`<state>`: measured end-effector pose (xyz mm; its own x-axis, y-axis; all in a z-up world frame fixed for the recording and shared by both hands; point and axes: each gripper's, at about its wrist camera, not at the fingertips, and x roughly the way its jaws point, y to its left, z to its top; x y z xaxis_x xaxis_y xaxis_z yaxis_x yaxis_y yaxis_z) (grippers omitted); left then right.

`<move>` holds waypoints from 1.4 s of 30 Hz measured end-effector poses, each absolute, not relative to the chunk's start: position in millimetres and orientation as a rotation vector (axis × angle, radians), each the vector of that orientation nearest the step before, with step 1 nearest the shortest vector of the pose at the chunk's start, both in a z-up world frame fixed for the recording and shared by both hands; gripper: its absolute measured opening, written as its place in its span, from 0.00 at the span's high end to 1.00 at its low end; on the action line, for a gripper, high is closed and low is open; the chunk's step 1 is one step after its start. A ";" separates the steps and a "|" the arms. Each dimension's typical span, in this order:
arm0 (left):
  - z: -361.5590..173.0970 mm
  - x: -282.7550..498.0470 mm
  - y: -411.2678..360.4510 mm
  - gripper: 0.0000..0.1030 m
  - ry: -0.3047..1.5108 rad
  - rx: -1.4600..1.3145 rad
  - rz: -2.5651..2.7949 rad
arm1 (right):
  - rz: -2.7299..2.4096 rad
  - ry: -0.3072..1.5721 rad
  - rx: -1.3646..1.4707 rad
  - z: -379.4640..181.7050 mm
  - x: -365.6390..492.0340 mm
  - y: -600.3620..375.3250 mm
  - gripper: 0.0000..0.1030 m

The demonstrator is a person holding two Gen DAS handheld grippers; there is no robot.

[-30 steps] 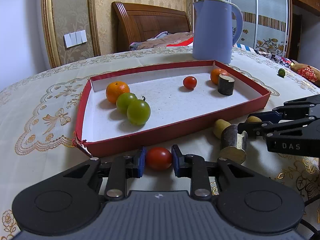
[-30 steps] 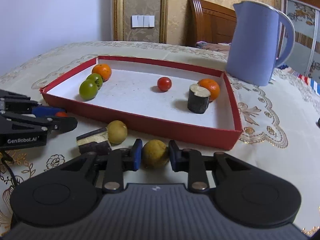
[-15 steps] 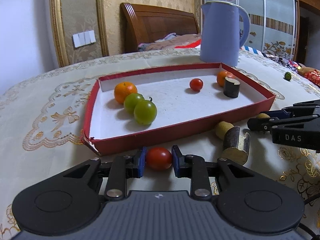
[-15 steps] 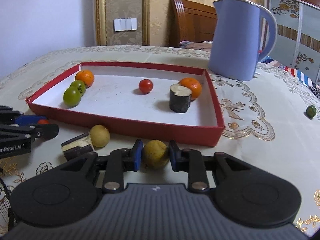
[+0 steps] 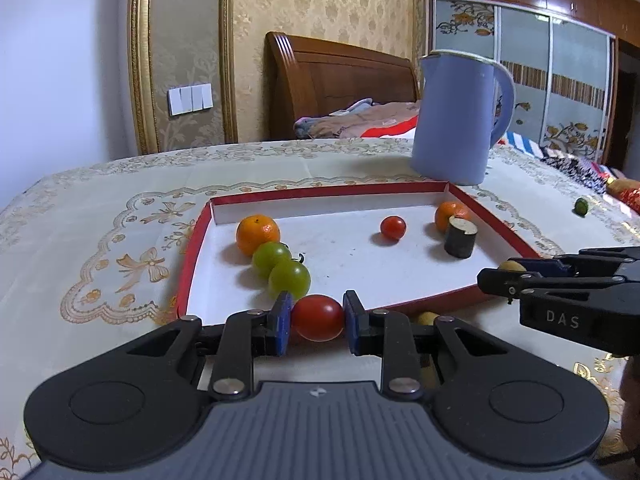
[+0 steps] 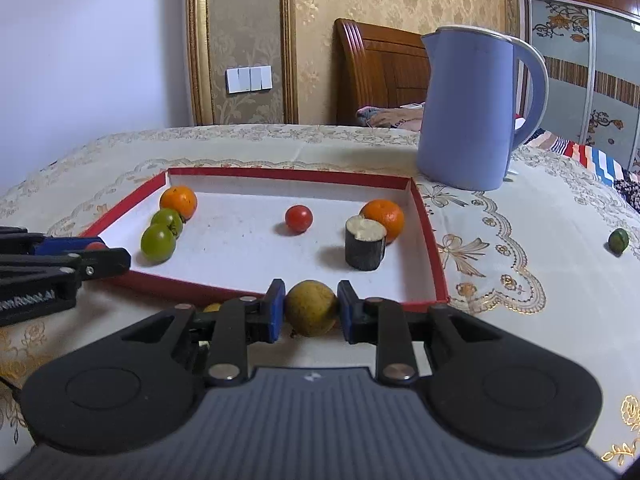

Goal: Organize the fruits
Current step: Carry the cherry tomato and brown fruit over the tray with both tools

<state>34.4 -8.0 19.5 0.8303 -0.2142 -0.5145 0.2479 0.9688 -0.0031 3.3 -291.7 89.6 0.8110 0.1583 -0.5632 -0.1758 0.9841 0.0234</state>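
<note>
Currently, the left gripper (image 5: 317, 317) is clamped on a red tomato (image 5: 317, 317) and the right gripper (image 6: 311, 308) on a yellow-brown fruit (image 6: 311, 308), both near the front wall of the red tray (image 6: 427, 216). Risk: round, smooth fruit can slip sideways out of the pads, or strike the wall and roll across the table (image 6: 540, 320).

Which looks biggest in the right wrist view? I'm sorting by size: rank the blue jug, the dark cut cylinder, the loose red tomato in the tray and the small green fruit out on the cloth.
1. blue jug
2. dark cut cylinder
3. red tomato
4. small green fruit; close to the tomato, and differing distance makes that order unsure.
</note>
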 end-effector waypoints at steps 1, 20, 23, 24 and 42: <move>18.9 36.5 -9.1 0.74 0.543 0.059 -0.248 | 0.179 0.598 -0.027 90.1 4.1 -291.8 0.75; 14.1 54.7 -7.1 0.74 0.563 0.034 -0.210 | 0.161 0.596 -0.019 88.6 19.9 -290.8 0.75; 13.7 58.4 -6.1 0.74 0.566 0.034 -0.200 | 0.161 0.598 -0.015 88.7 22.7 -290.8 0.75; 13.4 60.0 -6.3 0.74 0.569 0.036 -0.197 | 0.160 0.597 -0.015 88.8 23.7 -290.6 0.75; 9.0 97.7 0.4 0.74 0.627 -0.017 -0.179 | 0.137 0.643 -0.006 80.0 69.7 -281.8 0.75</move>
<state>97.7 0.4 9.0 0.7948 -0.1721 -0.5820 0.1617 0.9843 -0.0703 69.7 -281.8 80.0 0.7914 0.1255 -0.5982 -0.1293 0.9909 0.0367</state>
